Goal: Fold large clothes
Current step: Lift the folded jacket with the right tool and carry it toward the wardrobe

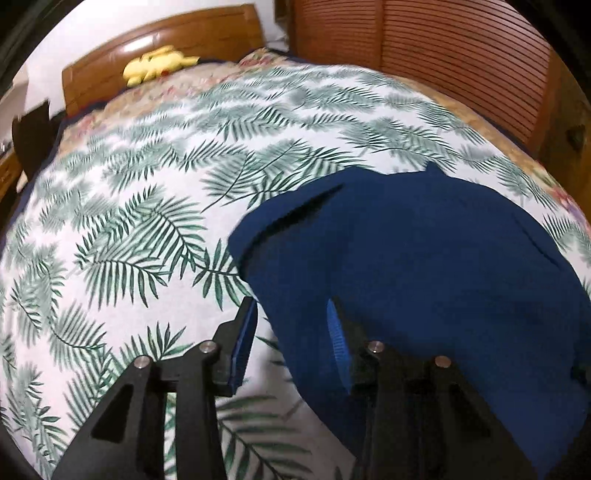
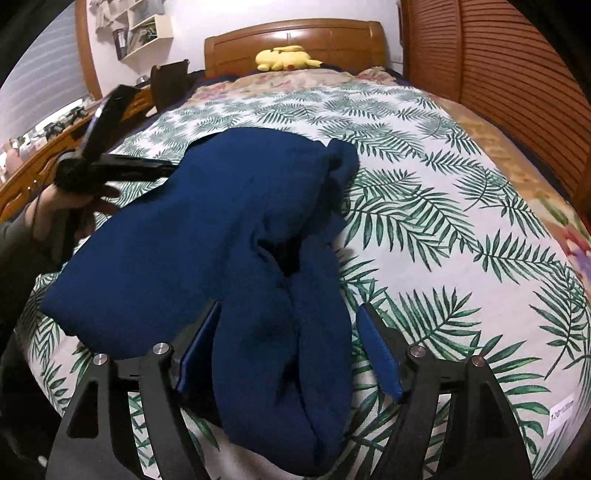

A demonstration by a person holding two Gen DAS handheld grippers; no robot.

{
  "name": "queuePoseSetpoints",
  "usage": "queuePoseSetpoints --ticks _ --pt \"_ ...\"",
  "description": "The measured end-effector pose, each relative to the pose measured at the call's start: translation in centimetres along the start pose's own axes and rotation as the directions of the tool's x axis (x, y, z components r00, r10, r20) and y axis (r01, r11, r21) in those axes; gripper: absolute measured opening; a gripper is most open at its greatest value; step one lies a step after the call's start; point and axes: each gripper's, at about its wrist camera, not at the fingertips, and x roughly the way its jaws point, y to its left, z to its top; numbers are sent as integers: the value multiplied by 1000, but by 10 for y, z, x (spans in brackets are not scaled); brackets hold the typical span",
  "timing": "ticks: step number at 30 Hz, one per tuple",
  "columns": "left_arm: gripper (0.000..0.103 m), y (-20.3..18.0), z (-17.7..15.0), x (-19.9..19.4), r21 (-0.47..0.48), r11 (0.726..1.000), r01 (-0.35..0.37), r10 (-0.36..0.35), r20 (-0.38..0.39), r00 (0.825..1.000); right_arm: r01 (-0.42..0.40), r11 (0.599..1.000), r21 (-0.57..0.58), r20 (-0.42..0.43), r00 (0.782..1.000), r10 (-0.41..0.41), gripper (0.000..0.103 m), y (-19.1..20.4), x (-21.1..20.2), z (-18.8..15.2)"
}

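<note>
Soft navy garment (image 2: 207,236) bunched near the bed's (image 1: 122,206) foot edge
Limp, light cloth; left gripper (image 1: 291,325) and right gripper (image 2: 291,332) both gape wide, best pinching its hem

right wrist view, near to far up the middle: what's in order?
right gripper → blue garment → leaf-print sheet → floral blanket → yellow plush toy → wooden headboard

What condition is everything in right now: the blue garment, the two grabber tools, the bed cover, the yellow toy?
Navy garment: bunched and partly folded on the bed, not flat.
Left gripper: open, over the garment's edge, gripping nothing.
Right gripper: open, fingers either side of a cloth fold.
Palm-leaf sheet: spread out over the bed.
Yellow plush toy: lying by the headboard.
</note>
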Motion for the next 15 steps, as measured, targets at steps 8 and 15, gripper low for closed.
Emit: queuePoseSetpoints --ticks 8,15 --pt "42 14 22 23 -42 999 17 -17 -10 1000 -30 999 19 -19 999 31 76 -2 0 -5" --pt "43 20 34 36 -84 996 42 -44 -23 999 -113 991 76 -55 992 117 77 -9 9 -8"
